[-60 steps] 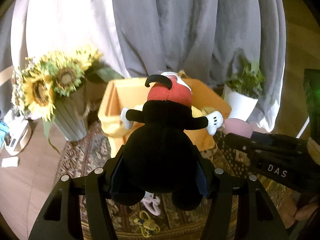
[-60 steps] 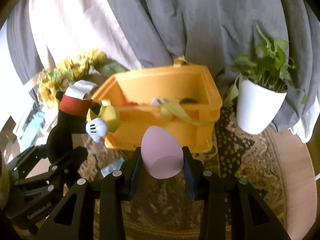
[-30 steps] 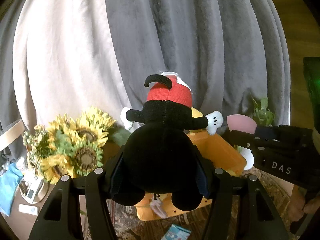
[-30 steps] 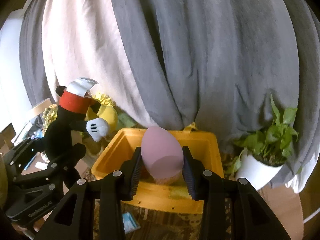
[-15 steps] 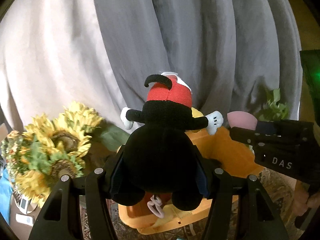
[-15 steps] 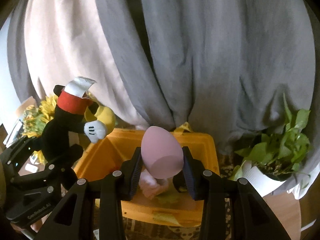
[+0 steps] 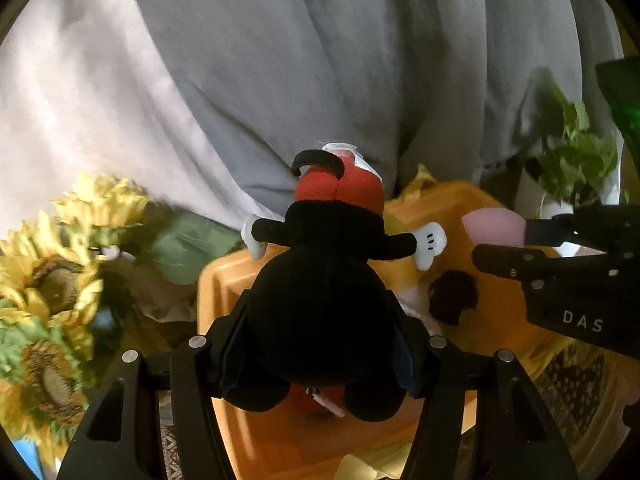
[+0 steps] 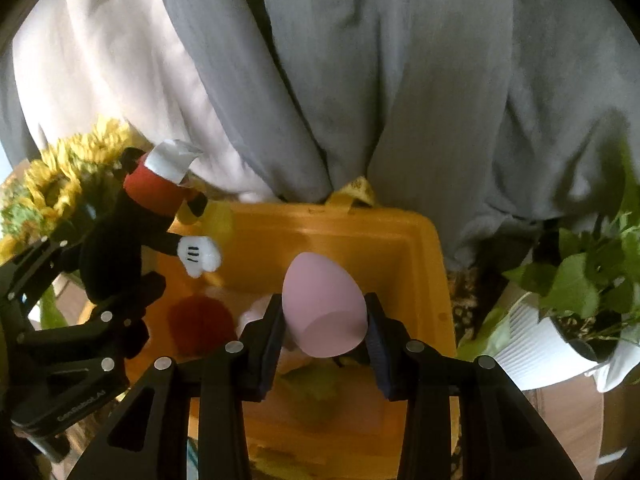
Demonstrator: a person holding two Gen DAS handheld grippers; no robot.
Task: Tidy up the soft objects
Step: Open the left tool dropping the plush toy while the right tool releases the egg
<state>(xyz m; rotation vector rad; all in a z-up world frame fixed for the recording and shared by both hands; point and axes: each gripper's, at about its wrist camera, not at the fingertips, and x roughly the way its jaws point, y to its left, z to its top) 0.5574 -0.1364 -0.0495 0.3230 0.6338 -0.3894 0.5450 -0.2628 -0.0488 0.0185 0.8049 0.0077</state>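
Left tool (image 7: pixel 320 344) clamped on plush mouse (image 7: pixel 324 304), right tool (image 8: pixel 324 320) on pink egg (image 8: pixel 322 304).

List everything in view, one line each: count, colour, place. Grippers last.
plush toy: one, black with red shorts and white gloves, held over the bin's left side.
sponge: one, pink, egg-shaped, held over the bin.
bin: one, orange, below both grippers, soft things inside.
sunflowers: one bunch, yellow, left of bin.
potted plant: one, green in a white pot, right of bin.
curtain: grey and white, behind.
left gripper: black, shut on plush toy.
right gripper: black, shut on sponge.
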